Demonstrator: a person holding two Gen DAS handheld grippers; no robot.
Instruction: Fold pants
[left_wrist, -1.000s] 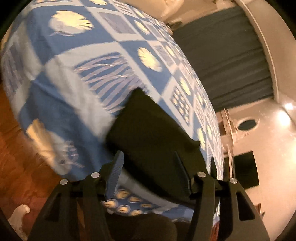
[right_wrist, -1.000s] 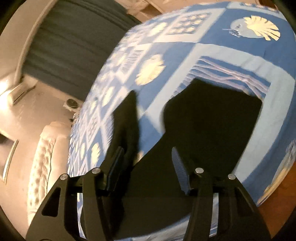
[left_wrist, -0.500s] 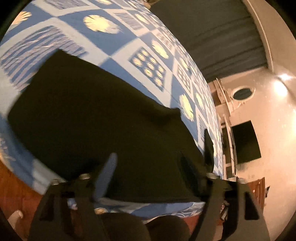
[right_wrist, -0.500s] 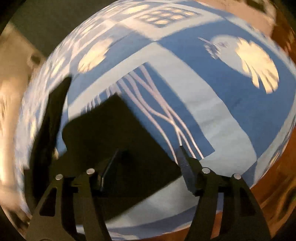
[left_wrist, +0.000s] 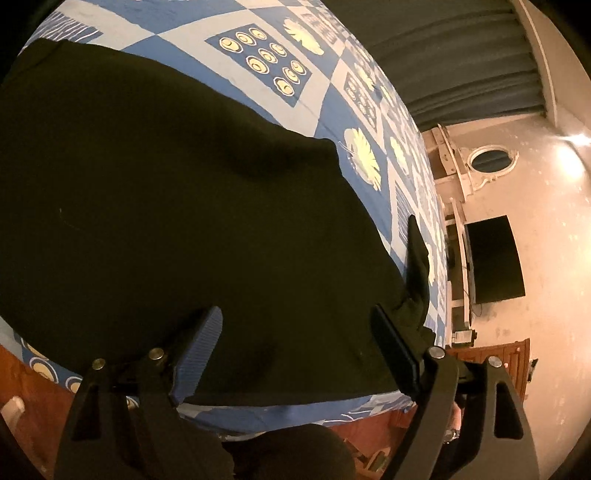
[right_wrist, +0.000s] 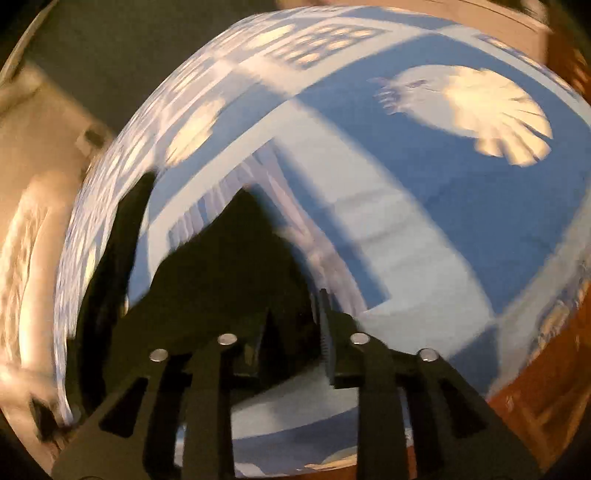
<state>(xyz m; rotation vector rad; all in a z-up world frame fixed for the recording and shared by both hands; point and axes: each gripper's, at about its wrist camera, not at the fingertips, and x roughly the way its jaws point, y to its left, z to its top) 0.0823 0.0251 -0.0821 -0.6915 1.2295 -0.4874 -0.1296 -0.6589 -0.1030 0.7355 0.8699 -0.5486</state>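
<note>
Black pants (left_wrist: 177, 206) spread beneath left claw (left_wrist: 295, 332) (gaping wide).

Right wrist view motion-blurred; pants (right_wrist: 236, 280) edges smeared, grip by right tongs (right_wrist: 295, 325) unclear.

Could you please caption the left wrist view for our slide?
Open left tongs over dark pants spread on a blue patterned bedspread.

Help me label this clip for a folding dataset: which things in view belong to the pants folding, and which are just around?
Part of the job:
- dark pants
- left gripper, fingers wide apart over the pants
- right gripper, fingers narrow, at a corner of the pants
- blue patterned bedspread, the folding surface

Just around:
- grey curtain
- black screen
- oval mirror
- wooden floor
</note>
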